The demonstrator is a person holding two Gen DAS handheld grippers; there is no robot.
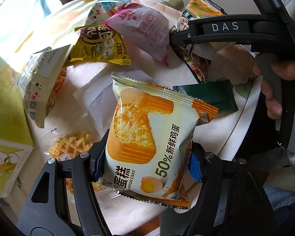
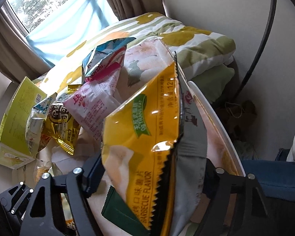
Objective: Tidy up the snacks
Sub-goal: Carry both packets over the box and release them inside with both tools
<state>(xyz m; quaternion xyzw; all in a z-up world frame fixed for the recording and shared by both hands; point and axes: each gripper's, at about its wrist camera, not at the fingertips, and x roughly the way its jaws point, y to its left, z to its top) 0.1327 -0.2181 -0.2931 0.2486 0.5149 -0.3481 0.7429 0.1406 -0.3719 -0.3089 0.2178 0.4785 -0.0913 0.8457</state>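
Note:
My left gripper (image 1: 146,164) is shut on a cream and orange chiffon cake packet (image 1: 147,137) and holds it above the white table (image 1: 243,110). My right gripper (image 2: 153,169) is shut on a yellow barbecue chip bag (image 2: 139,137); it also shows in the left wrist view (image 1: 202,9), where the right gripper (image 1: 179,36) reaches in from the right. A pile of snacks lies behind: a pink packet (image 1: 145,31), a gold packet (image 1: 100,45), a blue-white bag (image 2: 104,57) and a dark green sachet (image 1: 208,96).
A green carton (image 2: 15,122) stands at the left. A waffle snack in clear wrap (image 1: 72,145) lies below it. A flowered quilt (image 2: 186,39) lies behind the table, by a curtained window (image 2: 49,15). The table's round rim (image 2: 222,122) runs down the right.

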